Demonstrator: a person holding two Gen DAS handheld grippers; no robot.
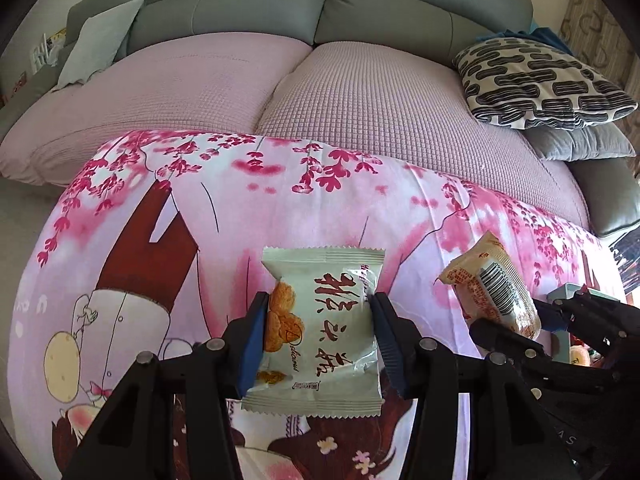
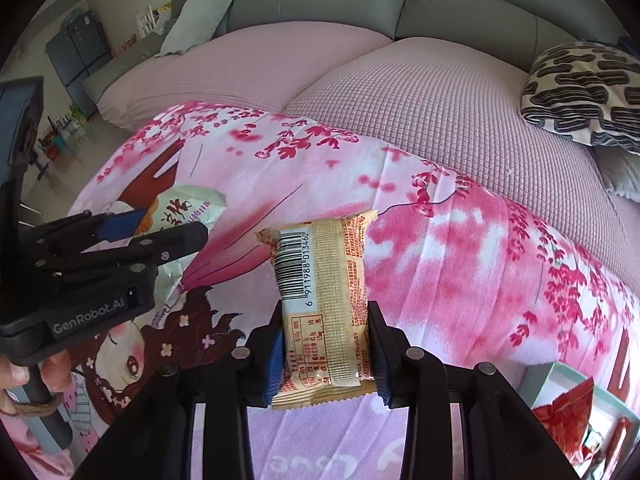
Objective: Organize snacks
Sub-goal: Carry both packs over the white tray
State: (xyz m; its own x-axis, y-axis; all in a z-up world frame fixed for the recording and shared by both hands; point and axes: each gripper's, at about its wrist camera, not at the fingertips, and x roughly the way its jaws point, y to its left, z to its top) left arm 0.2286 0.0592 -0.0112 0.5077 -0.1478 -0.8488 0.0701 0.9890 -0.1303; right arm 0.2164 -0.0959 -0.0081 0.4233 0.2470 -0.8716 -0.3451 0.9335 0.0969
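Snack packets held: two — pale-green packet (image 1: 320,332), beige packet (image 2: 324,308).

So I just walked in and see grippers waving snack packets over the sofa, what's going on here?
A person is sorting snacks with a handheld gripper in each hand. The left gripper is clamped on a pale green pastry packet, and the right gripper is shut on a beige packet with a barcode. Both packets are held up above the pink floral cloth spread in front of the sofa. A tray with red packets sits at the lower right.
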